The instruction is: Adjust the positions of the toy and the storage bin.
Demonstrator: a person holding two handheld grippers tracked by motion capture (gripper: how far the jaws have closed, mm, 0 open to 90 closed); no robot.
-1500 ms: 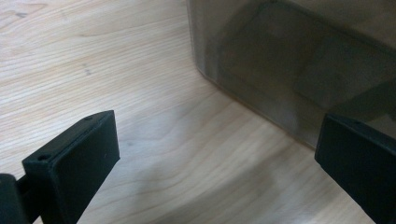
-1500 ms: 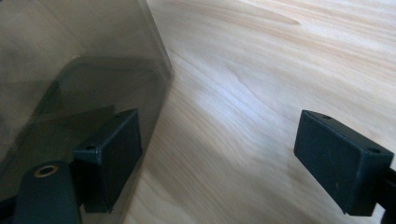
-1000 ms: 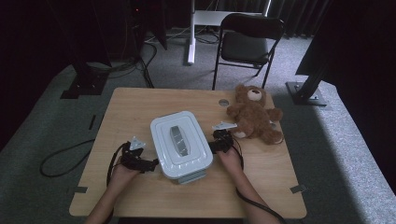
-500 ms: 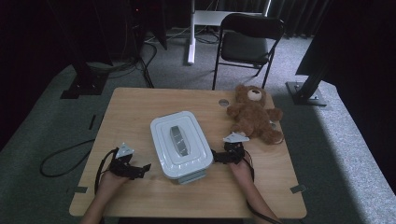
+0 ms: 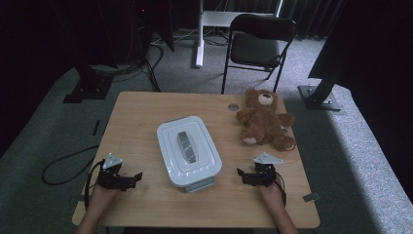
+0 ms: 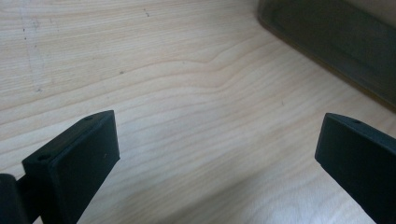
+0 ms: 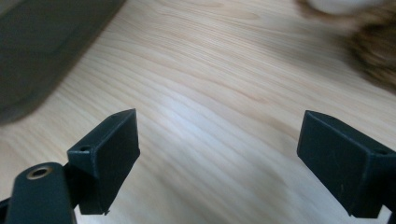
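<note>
Box sitting lidded in the middle of the table, teddy bear lying beside it, left gripper and right gripper both wide and empty, apparently finished or unstarted.

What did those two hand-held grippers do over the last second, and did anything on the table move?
Both grippers drew back from the sides of the white lidded box toward the near table edge, the left gripper outward to the left, the right gripper to the right. Both are open and hold nothing. The box and the teddy bear stayed put.
</note>
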